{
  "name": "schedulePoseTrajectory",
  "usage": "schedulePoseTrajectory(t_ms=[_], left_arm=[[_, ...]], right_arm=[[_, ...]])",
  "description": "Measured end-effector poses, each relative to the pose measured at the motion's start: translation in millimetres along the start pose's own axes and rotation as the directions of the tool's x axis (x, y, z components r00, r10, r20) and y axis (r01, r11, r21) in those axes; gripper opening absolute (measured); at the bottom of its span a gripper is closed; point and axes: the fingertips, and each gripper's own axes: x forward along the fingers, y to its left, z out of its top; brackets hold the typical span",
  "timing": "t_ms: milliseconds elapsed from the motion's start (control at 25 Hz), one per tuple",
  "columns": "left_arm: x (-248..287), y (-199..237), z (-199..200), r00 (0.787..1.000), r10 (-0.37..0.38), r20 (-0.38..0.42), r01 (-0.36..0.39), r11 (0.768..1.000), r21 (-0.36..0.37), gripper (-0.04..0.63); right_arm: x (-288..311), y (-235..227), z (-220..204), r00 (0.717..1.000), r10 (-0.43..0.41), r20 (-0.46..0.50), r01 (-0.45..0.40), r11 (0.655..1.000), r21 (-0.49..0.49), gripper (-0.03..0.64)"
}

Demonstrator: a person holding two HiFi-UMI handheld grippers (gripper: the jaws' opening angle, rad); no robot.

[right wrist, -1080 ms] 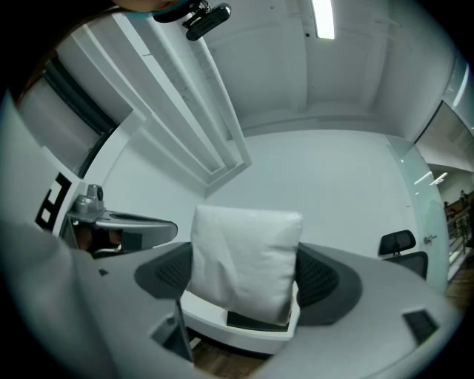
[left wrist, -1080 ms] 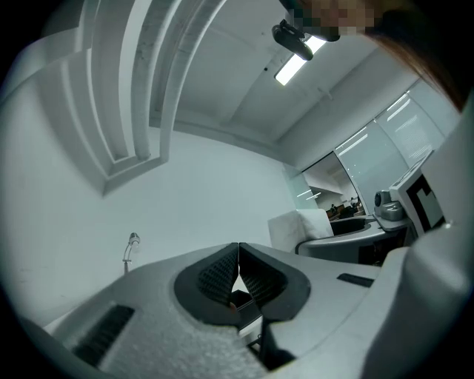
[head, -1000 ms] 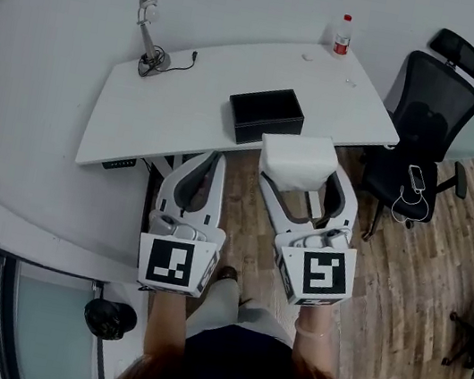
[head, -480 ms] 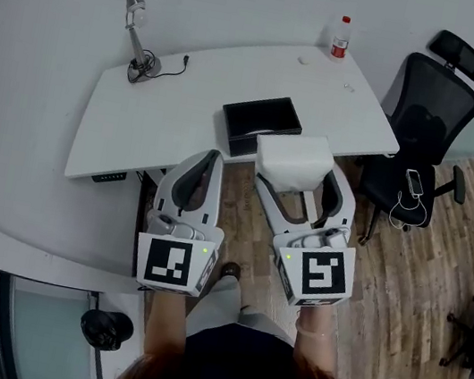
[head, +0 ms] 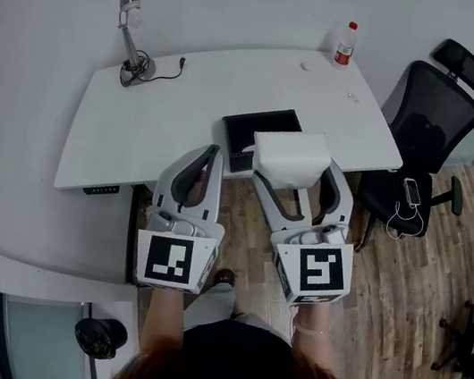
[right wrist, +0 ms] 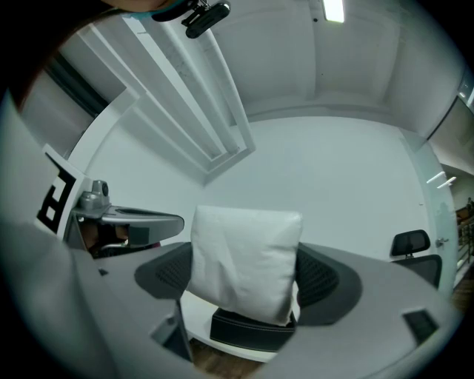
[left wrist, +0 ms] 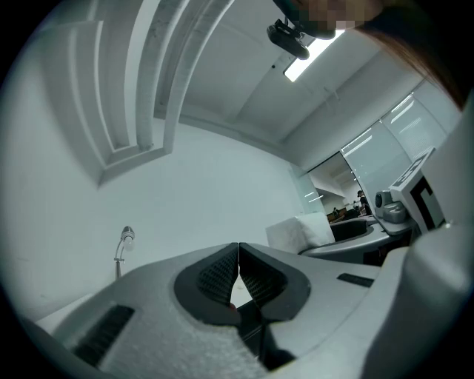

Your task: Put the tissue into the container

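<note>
- When looked at from the head view, grips a white tissue pack (head: 291,153) in the right gripper (head: 293,169), jaws spread to the pack's width and pressed against its two sides.
- Holds the pack in the air over the near edge of the white table (head: 168,117), hiding the near right part of the black container (head: 252,128) that sits on the table.
- Places the left gripper (head: 205,156) just beside the right one, jaws together and empty, at the table's near edge.
- Leaves farther back a desk lamp (head: 129,29) at the table's left end and a bottle (head: 345,44) at its far right corner, well apart from the container.
- Sets a black office chair (head: 429,127) right of the table, with a phone (head: 413,192) and its cable on the seat.
- From the left gripper view, confirms the left gripper (left wrist: 238,259) closed: ribbed pads meeting at the tips, nothing between.
- Catches the tissue pack (left wrist: 300,231) off to the right and the desk lamp (left wrist: 122,248) at the left against the wall.
- From the right gripper view, fills the gap of the right gripper (right wrist: 244,274) with the tissue pack (right wrist: 244,255), touched by a pad on each side.
- Puts the black container (right wrist: 248,329) directly under the pack's lower edge, on the table (right wrist: 196,305), with the office chair (right wrist: 409,243) at the far right.
</note>
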Motion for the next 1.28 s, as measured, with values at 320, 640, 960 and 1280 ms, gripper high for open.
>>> schedulePoseTrajectory(t_ms=[320, 640, 960, 1280], left_arm=[[29.4, 34.0, -12.5, 1.0, -0.005, 0.003, 0.005, 1.0, -0.03, 0.026], [57.1, 56.9, -33.3, 0.999, -0.048, -0.018, 0.047, 0.998, -0.052, 0.026], [81.8, 75.1, -48.7, 0.995, -0.101, -0.011, 0.1, 0.993, -0.07, 0.026], [99.2, 86.5, -61.5, 0.989, -0.15, -0.001, 0.149, 0.984, -0.1, 0.026]], right_arm=[[44.8, -1.2, -13.5, 0.999, 0.01, -0.043, -0.011, 1.0, -0.018, 0.407], [81.4, -5.2, -38.1, 0.992, 0.007, -0.124, -0.009, 1.0, -0.018, 0.407], [114.0, -7.1, -65.0, 0.975, 0.001, -0.223, -0.005, 1.0, -0.018, 0.407], [132.7, -8.8, -90.6, 0.95, -0.002, -0.313, 0.003, 1.0, 0.001, 0.407]])
